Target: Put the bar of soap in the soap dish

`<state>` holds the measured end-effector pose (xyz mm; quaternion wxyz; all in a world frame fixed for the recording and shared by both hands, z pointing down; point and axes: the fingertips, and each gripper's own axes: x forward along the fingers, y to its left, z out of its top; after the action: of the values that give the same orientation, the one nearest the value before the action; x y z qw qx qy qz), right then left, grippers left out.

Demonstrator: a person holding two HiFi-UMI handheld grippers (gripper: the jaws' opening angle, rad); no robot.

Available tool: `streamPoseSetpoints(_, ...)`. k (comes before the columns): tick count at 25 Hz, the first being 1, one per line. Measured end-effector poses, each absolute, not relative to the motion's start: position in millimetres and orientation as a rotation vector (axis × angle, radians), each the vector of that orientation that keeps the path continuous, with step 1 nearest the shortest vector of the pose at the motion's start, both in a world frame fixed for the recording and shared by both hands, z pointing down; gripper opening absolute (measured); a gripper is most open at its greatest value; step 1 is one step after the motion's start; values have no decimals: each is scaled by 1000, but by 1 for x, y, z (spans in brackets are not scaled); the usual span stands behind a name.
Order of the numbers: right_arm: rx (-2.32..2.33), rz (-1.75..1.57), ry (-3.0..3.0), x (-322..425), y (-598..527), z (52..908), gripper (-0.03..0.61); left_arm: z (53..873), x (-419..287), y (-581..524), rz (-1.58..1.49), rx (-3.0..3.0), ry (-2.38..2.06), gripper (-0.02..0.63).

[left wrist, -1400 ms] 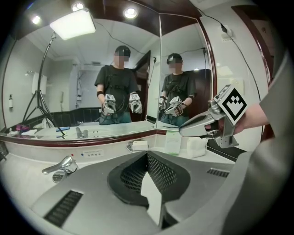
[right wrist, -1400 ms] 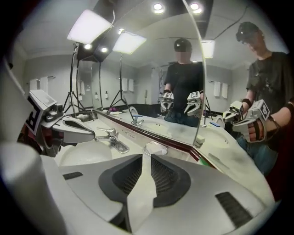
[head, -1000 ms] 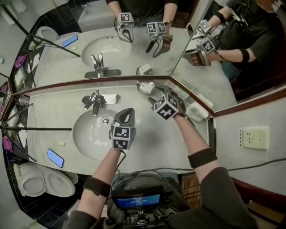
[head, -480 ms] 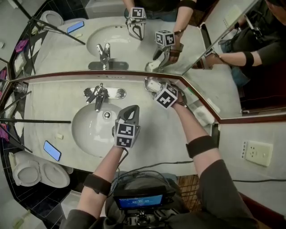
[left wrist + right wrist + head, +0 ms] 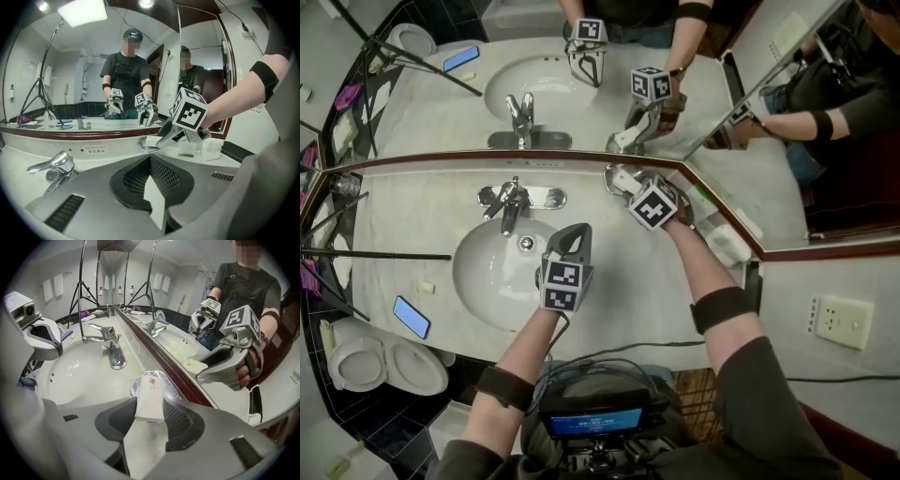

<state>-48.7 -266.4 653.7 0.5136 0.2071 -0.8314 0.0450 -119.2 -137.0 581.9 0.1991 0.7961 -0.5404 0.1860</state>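
right jaws on the soap at the dish, left jaws clenched on nothing
the right gripper (image 5: 150, 403) has just been closing its jaws, and they clasp the soap (image 5: 150, 392) by its long sides. the bar's far end reaches over the dish (image 5: 174, 386), which sits just past the tips beside the mirror (image 5: 178, 341). the tap (image 5: 112, 350) stands further out, to their left. the left gripper (image 5: 151, 164) has its jaws pressed together and empty, over the basin (image 5: 487, 281) rim, with the dish ahead of them.
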Motion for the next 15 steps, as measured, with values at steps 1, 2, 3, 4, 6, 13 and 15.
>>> streamPoseSetpoints(1, 517, 109, -2015, -48, -266, 648, 193, 581, -119, -136, 522, 2227, -1513, 3)
streamPoseSetpoints(2, 537, 116, -2032, -47, -265, 642, 193, 579, -119, -135, 522, 2228, -1515, 3)
streamPoseSetpoints(3, 557, 130, -2052, -45, -263, 637, 193, 578, -119, -134, 521, 2230, -1516, 3)
streamPoseSetpoints(4, 580, 150, -2075, -43, -260, 631, 193, 576, -119, -134, 521, 2235, -1517, 3)
streamPoseSetpoints(6, 639, 190, -2129, -36, -256, 616, 193, 571, -117, -134, 522, 2251, -1517, 3)
streamPoseSetpoints(13, 835, 238, -2306, 5, -220, 566, 193, 551, -114, -118, 499, 2278, -1530, 3)
streamPoseSetpoints(15, 911, 289, -2375, 18, -204, 552, 193, 544, -114, -111, 476, 2281, -1536, 3)
